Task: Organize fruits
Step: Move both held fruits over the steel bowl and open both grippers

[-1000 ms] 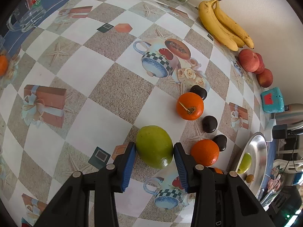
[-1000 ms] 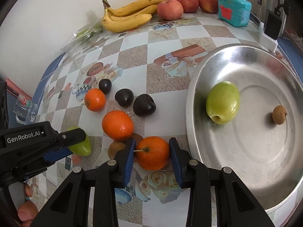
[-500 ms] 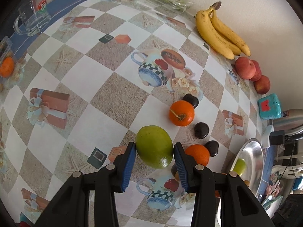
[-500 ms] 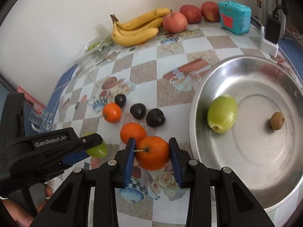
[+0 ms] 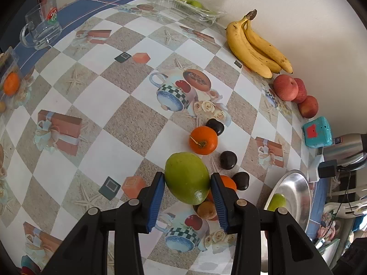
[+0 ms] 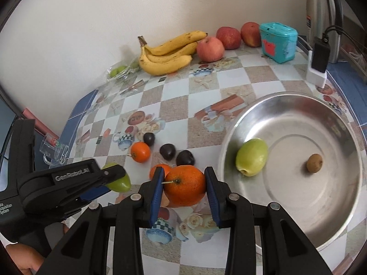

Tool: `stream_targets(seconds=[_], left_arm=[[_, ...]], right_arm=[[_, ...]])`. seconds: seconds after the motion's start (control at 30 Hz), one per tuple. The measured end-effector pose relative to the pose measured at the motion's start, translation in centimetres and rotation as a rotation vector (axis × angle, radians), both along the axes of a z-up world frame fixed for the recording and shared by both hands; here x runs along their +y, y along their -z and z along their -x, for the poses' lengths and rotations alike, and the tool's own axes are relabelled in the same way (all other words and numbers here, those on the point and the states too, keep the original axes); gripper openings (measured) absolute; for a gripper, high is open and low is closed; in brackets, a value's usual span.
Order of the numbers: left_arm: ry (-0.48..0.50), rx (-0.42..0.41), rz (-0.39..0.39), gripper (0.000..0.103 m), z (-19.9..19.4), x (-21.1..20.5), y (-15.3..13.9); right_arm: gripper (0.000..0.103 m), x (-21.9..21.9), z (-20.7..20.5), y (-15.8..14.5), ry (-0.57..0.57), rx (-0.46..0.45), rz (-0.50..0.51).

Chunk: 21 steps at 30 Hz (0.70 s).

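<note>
Both claws are loaded and up off the table, left gripper (image 5: 187,184) clamped on a green mango (image 5: 186,177), right gripper (image 6: 184,189) squeezing an orange (image 6: 184,186), so I'd guess next is swinging both toward the steel bowl (image 6: 344,123) at about 2 o'clock.

my left gripper (image 5: 187,197) has black arms and blue ribbed pads, closed on a green mango (image 5: 187,177) with a paler yellow-green tip. my right gripper (image 6: 184,191), same black and blue, clasps a bright orange tangerine (image 6: 184,189). the tablecloth (image 5: 128,123) is checked in white and sandy grey, printed with starfish, roses, terracotta gift boxes and blue-checked teapots, with a navy border. the bananas (image 5: 254,48) are yellow with brown flecks, the apples (image 5: 285,87) red-pink, the plums (image 5: 228,159) near black. the silver bowl (image 6: 339,123) holds a lime-green fruit (image 6: 251,157) and a small brown one (image 6: 314,159). the box (image 6: 278,42) is turquoise with a red patch.
</note>
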<state>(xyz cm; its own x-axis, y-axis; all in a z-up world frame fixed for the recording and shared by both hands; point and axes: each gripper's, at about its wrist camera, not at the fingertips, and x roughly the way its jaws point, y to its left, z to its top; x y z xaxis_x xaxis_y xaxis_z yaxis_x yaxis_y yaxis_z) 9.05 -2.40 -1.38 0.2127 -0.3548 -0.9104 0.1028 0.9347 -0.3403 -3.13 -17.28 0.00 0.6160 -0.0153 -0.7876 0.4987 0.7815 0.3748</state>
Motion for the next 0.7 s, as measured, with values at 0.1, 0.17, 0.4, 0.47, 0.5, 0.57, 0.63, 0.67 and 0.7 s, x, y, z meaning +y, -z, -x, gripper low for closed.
stream_targets(seconds=[0.1, 0.17, 0.4, 0.47, 0.5, 0.57, 0.63, 0.67, 0.7], left_arm=[[0.007, 0.001, -0.002, 0.044, 0.2, -0.5, 0.1], [0.016, 0.004, -0.005, 0.044, 0.4, -1.0, 0.2], [0.113, -0.019, -0.013, 0.044, 2.4, -4.3, -0.1], [0.156, -0.035, -0.015, 0.044, 3.4, -5.7, -0.4], [0.171, -0.037, -0.013, 0.044, 3.7, -6.2, -0.5], [0.215, -0.041, 0.005, 0.044, 4.8, -7.6, -0.7], [0.250, -0.054, 0.003, 0.044, 5.6, -8.8, -0.9], [0.270, -0.062, 0.003, 0.044, 6.1, -9.4, -1.0], [0.284, -0.067, 0.005, 0.044, 6.3, -9.8, -1.1]], right_arm=[[0.037, -0.9, 0.4, 0.2, 0.022, 0.013, 0.006], [0.037, -1.5, 0.7, 0.3, 0.036, 0.017, 0.000], [0.037, -5.2, 2.8, 1.3, 0.141, 0.037, -0.043], [0.037, -6.4, 3.7, 1.5, 0.179, 0.042, -0.051], [0.037, -7.1, 4.2, 1.7, 0.200, 0.048, -0.052], [0.037, -8.2, 5.1, 1.9, 0.233, 0.059, -0.048], [0.037, -8.9, 5.6, 2.0, 0.250, 0.062, -0.047], [0.037, -9.4, 6.0, 2.1, 0.261, 0.059, -0.049], [0.037, -9.7, 6.1, 2.1, 0.267, 0.057, -0.050]])
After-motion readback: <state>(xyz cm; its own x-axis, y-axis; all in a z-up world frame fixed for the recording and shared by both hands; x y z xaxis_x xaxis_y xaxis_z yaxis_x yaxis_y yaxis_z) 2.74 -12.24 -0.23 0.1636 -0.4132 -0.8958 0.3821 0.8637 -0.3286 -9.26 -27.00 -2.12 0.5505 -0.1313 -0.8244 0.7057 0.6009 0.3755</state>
